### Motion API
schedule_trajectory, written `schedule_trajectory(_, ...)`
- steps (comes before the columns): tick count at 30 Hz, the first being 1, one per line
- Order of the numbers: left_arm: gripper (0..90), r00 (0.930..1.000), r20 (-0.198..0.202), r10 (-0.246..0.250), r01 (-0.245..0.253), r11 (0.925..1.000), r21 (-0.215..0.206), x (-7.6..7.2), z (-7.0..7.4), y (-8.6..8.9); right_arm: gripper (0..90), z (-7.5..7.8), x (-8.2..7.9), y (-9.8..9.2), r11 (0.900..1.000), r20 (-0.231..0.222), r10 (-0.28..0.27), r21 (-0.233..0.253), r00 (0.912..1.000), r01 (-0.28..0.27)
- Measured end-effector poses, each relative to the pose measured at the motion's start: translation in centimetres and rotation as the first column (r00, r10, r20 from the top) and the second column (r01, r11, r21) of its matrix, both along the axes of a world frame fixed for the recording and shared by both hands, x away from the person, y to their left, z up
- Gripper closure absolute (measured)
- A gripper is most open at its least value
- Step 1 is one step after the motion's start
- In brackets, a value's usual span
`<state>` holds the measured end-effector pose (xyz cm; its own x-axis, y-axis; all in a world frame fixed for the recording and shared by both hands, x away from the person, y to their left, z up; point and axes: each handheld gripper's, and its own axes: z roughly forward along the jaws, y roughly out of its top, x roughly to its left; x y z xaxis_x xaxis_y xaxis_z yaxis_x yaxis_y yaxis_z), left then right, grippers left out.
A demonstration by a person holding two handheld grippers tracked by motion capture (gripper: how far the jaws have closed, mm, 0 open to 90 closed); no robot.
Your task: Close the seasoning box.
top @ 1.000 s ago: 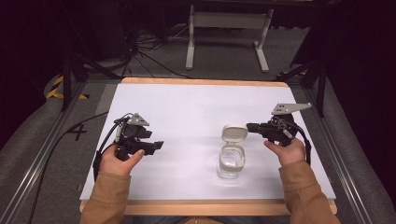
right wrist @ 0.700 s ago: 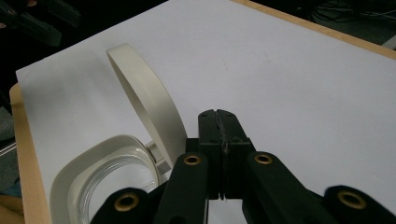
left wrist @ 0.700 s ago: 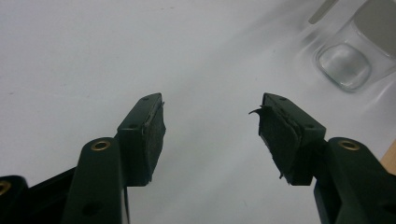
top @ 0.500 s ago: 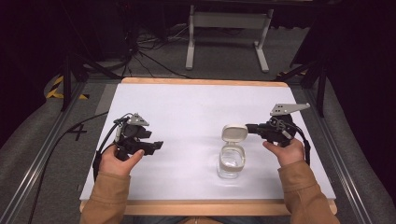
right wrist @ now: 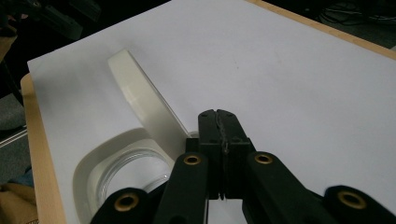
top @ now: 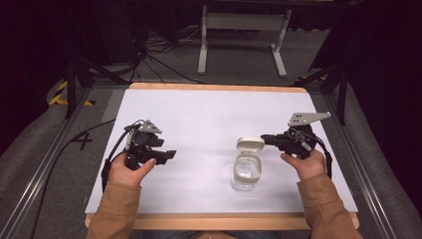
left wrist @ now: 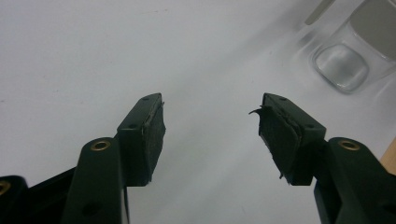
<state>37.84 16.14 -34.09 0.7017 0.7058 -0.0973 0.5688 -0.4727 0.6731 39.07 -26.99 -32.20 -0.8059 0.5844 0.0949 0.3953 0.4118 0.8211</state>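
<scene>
Two grippers: the right gripper (top: 264,138), jaws pressed together, sits at three o'clock of the jar's (top: 247,172) raised lid (top: 250,144); left gripper (top: 171,154) spread, idle. Opening looks done.

A clear jar (top: 246,172) with its white lid (top: 250,144) flipped open stands on the white worktop (top: 209,119) between the left gripper (top: 166,156) and right gripper (top: 267,139).

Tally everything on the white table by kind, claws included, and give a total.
Clear container with hinged white lid: 1
Hand-held claws: 2, the left claw and the right claw
Total: 3
</scene>
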Motion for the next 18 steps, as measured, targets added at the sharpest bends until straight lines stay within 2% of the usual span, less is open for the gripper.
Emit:
schedule_trajectory(1,40.8,0.9999,0.000,-0.014,0.014,0.9998,0.011,0.1,0.1,0.0,89.2,0.1,-0.2,0.1,1.000,0.001,0.008,-0.006,1.0000,-0.008)
schedule_trajectory(2,40.9,1.0000,0.001,-0.001,0.001,1.0000,-0.007,0.1,0.0,-0.2,89.3,0.1,-0.3,0.1,1.000,0.000,0.009,-0.006,1.0000,-0.009)
schedule_trajectory(7,40.9,0.9999,-0.004,-0.013,0.013,0.9999,0.001,0.3,0.1,-0.3,89.3,0.2,-0.7,0.2,0.999,0.000,0.029,-0.016,0.9996,-0.029)
schedule_trajectory(11,40.9,0.9999,-0.001,-0.015,0.015,0.9998,-0.010,0.5,0.1,-0.6,89.3,0.1,-1.0,0.4,0.998,-0.013,0.046,-0.039,0.9988,-0.047)
schedule_trajectory(18,40.9,0.9996,0.000,-0.027,0.027,0.9996,-0.006,0.7,0.1,-0.9,89.2,0.4,-1.4,0.0,0.999,-0.004,0.043,-0.024,0.9991,-0.043)
